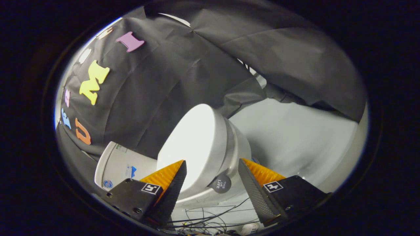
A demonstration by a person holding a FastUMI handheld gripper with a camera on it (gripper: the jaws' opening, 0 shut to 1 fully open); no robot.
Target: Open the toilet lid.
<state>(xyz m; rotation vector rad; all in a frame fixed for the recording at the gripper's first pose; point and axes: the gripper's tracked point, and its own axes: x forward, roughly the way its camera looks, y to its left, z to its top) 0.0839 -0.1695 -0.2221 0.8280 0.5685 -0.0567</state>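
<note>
1. Tongs [212, 169]: spread wide, holding nothing. Both fingers [170, 183] clear of any surface as far as I can tell.
2. Toilet lid [190, 144] sits just ahead, its front part showing in the gap between the fingertips. White, looks down on the seat. View is rolled, so the toilet appears tipped on its side.
3. Round dark sticker [221, 183] at the lid/seat rim, between the fingertips. It carries small writing, too small to read reliably.
4. Bowl [241, 147] behind the lid, running toward the right finger.
5. White tank [119, 162] beyond the left finger, with a small blue logo and a round badge; text not legible.
6. Loose cables [210, 218] on the floor [295, 137] below the tongs.
7. Step, by my read: approach phase, lid not yet engaged or lifted.
8. Next move likely needs: get one finger under the lid's front lip, or pinch that lip, then swing it up toward the tank. Risk: catching the seat along with the lid.
</note>
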